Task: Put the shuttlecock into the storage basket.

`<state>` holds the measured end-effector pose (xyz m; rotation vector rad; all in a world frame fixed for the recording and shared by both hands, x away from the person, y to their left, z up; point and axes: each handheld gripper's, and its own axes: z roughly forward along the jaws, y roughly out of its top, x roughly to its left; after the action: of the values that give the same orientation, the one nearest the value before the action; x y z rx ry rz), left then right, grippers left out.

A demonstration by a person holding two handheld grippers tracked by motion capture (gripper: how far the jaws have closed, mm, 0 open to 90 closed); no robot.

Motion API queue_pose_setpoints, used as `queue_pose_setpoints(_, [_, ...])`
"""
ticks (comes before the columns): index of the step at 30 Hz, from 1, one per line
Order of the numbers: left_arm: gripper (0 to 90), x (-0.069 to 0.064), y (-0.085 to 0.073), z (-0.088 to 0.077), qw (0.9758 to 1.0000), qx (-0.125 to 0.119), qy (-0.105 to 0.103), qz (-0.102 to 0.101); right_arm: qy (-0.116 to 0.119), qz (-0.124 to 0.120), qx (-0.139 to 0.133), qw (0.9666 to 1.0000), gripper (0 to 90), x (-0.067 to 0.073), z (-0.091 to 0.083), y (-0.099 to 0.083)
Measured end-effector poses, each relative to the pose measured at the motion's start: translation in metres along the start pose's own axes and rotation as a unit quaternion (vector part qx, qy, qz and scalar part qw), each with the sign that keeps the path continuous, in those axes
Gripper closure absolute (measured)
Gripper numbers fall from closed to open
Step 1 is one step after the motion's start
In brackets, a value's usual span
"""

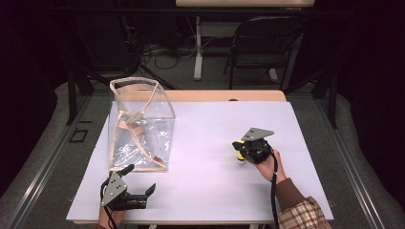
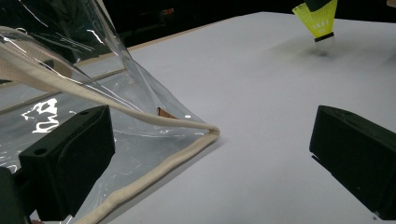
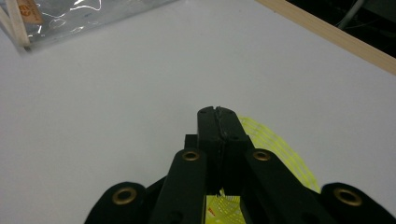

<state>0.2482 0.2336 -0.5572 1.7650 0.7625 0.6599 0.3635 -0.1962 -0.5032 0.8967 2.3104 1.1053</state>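
Note:
A yellow shuttlecock (image 1: pixel 237 145) with a white cork hangs just above the white table (image 1: pixel 205 138) at the right. My right gripper (image 1: pixel 242 151) is shut on its mesh skirt. In the right gripper view the two jaws (image 3: pixel 218 120) are pressed together, and the yellow skirt (image 3: pixel 276 148) spreads out under and beside them. A clear plastic bag (image 1: pixel 141 126) with cream edging stands at the left. My left gripper (image 1: pixel 138 180) rests near the table's front edge below the bag. It is open and holds nothing, with the bag's corner (image 2: pixel 205 133) just ahead of its jaws. The shuttlecock (image 2: pixel 317 17) shows far off in the left gripper view.
The table's wooden back edge (image 1: pixel 224 95) runs behind the white sheet. A folding chair (image 1: pixel 262 43) and a table leg (image 1: pixel 197 47) stand on the floor beyond. Bare white surface lies between the bag and the shuttlecock.

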Motion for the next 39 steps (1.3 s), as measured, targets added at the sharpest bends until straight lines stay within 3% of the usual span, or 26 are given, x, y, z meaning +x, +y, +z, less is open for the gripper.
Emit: queue_pose_setpoints(39, [0.1,0.000,0.000,0.000,1.0000,0.000,0.000,-0.001,-0.024,-0.014,-0.016,0.9995,89.9,0.000,-0.016,0.020])
